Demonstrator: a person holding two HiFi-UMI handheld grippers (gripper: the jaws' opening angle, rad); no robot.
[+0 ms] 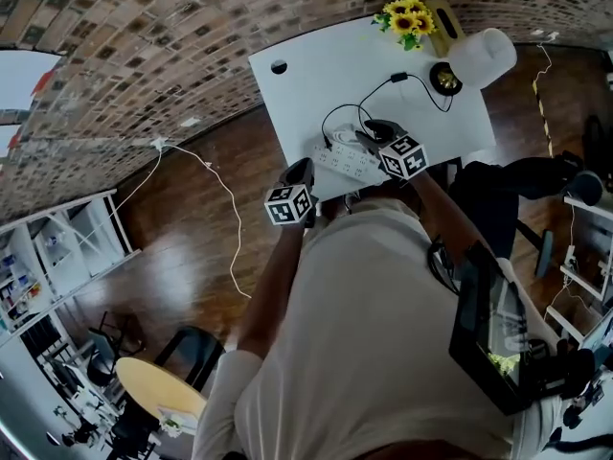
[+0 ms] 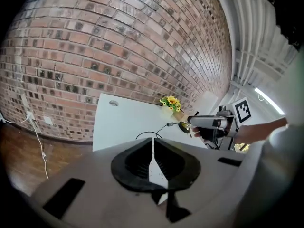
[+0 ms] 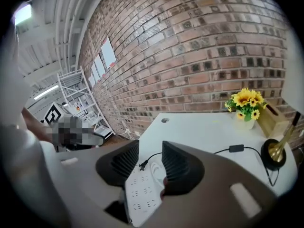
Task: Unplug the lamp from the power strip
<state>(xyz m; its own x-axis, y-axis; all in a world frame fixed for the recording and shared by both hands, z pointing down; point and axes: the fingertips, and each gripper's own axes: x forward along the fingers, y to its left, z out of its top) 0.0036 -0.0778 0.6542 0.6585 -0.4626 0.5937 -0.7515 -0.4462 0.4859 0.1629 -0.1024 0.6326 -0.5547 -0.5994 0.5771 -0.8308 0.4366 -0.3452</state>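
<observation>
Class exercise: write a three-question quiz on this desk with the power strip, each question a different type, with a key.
1. True or false: the left tool has its jaws together, nothing between them.
2. What shows between the right tool's open jaws? A) a cup B) the power strip C) a book
3. Fill in: the sunflowers stand on the table near a ____ wall.
Key: 1 true; 2 B; 3 brick.

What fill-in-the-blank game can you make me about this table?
The flowers on the table are ___. The wall behind it is built of ___. The left gripper has its jaws shut, but the right gripper, over the white power strip, has them ___.
Missing words: yellow; bricks; open.
</observation>
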